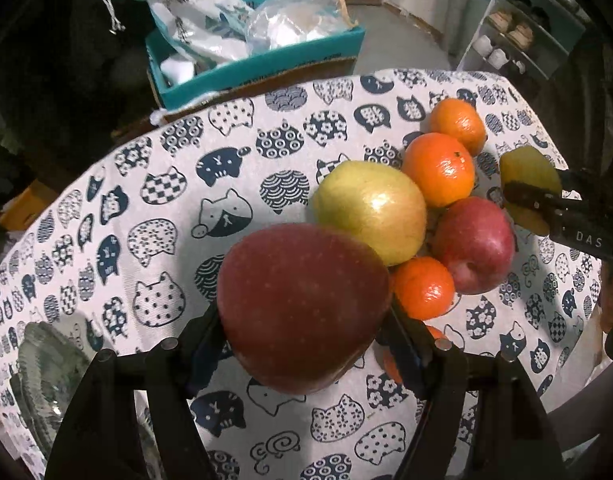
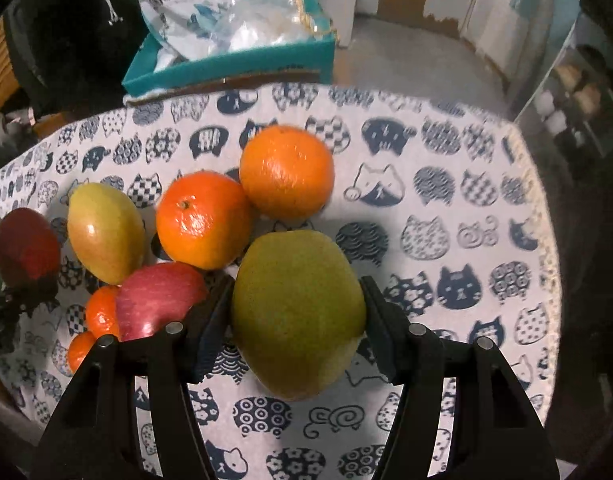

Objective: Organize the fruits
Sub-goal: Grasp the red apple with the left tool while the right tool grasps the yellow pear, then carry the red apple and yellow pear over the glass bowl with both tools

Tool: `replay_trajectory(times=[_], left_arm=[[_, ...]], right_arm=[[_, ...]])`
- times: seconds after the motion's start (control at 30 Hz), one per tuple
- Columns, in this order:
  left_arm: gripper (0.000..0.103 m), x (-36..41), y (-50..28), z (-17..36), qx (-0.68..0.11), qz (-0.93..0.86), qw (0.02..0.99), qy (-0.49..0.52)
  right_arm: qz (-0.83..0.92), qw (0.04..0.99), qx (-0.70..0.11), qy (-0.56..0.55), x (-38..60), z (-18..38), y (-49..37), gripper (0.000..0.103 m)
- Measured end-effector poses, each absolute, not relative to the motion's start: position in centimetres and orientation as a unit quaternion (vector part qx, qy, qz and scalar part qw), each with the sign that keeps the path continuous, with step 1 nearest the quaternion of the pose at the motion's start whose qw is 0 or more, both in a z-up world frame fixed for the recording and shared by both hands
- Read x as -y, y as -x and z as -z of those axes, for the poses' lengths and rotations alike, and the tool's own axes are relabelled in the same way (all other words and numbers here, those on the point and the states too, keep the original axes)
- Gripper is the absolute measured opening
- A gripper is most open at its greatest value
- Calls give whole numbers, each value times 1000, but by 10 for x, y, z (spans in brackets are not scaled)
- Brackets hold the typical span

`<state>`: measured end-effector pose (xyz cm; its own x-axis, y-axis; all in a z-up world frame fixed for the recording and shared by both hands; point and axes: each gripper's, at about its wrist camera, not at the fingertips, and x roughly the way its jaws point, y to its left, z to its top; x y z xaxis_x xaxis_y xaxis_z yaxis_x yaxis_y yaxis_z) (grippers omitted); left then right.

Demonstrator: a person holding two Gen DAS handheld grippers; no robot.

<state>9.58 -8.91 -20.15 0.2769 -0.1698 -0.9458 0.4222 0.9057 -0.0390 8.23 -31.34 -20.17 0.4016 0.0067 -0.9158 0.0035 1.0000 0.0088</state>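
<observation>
My left gripper [image 1: 304, 316] is shut on a dark red apple [image 1: 302, 304], held above the cat-print tablecloth [image 1: 166, 200]. My right gripper [image 2: 296, 312] is shut on a green pear [image 2: 298, 312]; it also shows in the left wrist view [image 1: 528, 172]. On the cloth lie a yellow-green pear [image 1: 370, 208], a red apple [image 1: 474, 244] and several oranges [image 1: 440, 168]. In the right wrist view the same pile shows: oranges [image 2: 286, 172], a pear [image 2: 106, 232], a red apple [image 2: 158, 300], and the left gripper's apple [image 2: 24, 244].
A glass bowl [image 1: 46, 376] sits at the table's left front edge. A teal box [image 1: 258, 60] full of plastic bags stands behind the table. A white shelf [image 1: 518, 36] stands at the back right.
</observation>
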Motion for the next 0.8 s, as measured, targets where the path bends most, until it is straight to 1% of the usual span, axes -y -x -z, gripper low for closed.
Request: replay_trajectory(times=[0.23, 0.8], left_arm=[[75, 79, -90, 182, -555, 177, 807, -91], [75, 59, -48, 105, -490, 177, 851, -69]], right_arm=[[1, 866, -500, -4, 306, 164, -69, 62], [-39, 921, -388, 24, 270, 65, -20, 62]])
